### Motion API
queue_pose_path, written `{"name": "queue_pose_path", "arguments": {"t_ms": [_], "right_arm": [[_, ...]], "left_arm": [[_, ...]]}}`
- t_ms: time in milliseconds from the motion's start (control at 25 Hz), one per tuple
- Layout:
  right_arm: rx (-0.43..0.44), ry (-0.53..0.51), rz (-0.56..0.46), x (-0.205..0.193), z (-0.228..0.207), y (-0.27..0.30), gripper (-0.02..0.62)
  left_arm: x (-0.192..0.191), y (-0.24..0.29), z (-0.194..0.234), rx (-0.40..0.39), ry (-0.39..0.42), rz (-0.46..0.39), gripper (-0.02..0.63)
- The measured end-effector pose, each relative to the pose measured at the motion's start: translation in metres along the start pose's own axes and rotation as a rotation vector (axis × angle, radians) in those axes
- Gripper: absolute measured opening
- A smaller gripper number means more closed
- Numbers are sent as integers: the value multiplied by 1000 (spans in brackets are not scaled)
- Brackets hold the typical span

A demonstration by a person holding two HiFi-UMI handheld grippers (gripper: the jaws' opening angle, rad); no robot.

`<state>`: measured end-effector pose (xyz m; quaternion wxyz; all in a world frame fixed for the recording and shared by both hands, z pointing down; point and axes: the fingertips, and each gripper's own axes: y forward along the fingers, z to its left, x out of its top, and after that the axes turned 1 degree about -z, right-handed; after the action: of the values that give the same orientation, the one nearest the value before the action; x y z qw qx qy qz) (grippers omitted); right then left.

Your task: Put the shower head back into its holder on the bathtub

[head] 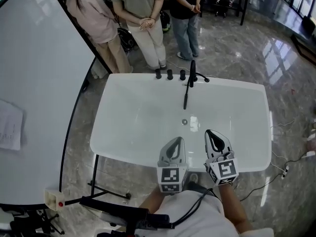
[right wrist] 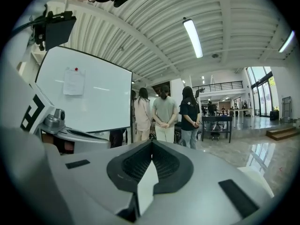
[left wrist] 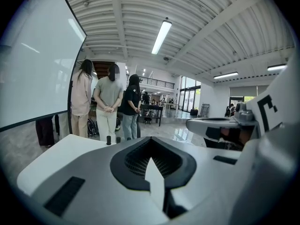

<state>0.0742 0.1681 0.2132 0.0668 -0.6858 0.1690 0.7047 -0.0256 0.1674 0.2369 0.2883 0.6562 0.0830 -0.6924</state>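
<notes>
- The left gripper (head: 178,140) hangs over the near rim of the white bathtub (head: 123,152), pointing toward the far end. Its jaws are pressed fully together, with nothing between them (the left gripper view shows the two black pads meeting in a single seam at the tip (left wrist: 151,142)).
- The right gripper (head: 209,132) hangs just beside it on the right, slightly farther out over the tub. Its jaws are likewise closed tight on nothing, and the pads meet edge to edge in the right gripper view (right wrist: 151,144).
- The two grippers are close together but do not touch. Each one shows at the edge of the other's view.
- The black shower head (head: 191,73) is at the far rim of the tub, well apart from both grippers. It stands roughly upright, and a slender black length runs down from it along the inner wall of the tub. Whether it is seated there or only leaning cannot be made out.
- Three black knobs (head: 170,74) stand in a row on the far rim, just left of the shower head. A short black spout (head: 201,77) is just to its right.
- A round metal drain (head: 184,122) lies on the tub floor, between the shower head and the grippers.
- Three people (head: 143,23) stand on the grey marble floor (head: 237,53) beyond the far rim.
- A large whiteboard (head: 39,83) stands to the left of the tub, with a sheet of paper (head: 10,125) fixed to it.
</notes>
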Motion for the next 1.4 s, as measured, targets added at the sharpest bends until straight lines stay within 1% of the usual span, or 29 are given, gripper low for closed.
{"name": "queue_pose_path", "arguments": {"t_ms": [240, 360, 480, 640, 720, 800, 920, 1000, 1120, 1240, 1360, 1400], "right_arm": [[7, -40, 36, -10, 1, 22, -5], [11, -64, 58, -16, -4, 28, -5], [35, -102, 84, -23, -11, 36, -5], [114, -164, 110, -37, -21, 52, -5], [163, -187, 127, -45, -26, 60, -5], [221, -219, 146, -56, -31, 71, -5], [303, -285, 171, -74, -44, 91, -5], [339, -326, 189, -90, -55, 103, -5], [374, -386, 212, -111, -68, 122, -5], [414, -479, 252, -135, -75, 145, -5], [478, -594, 303, -166, -74, 171, 18], [498, -630, 316, -176, -73, 180, 37]], "left_arm": [[-26, 4, 17, -22, -10, 57, -3], [-31, 8, 22, -27, -5, 76, -3], [-34, 14, 22, -19, -7, 84, -3], [-41, 23, 7, -27, -25, 103, -5], [-46, 27, -6, -29, -24, 118, -3], [-52, 34, -18, -22, -45, 129, -3], [-63, 52, -27, 12, -83, 134, -5], [-73, 64, -30, 48, -102, 140, -3], [-87, 76, -37, 51, -105, 161, -3], [-102, 83, -34, 63, -107, 180, -3], [-118, 87, -20, 108, -155, 198, -3], [-123, 89, -16, 118, -171, 200, -4]]}}
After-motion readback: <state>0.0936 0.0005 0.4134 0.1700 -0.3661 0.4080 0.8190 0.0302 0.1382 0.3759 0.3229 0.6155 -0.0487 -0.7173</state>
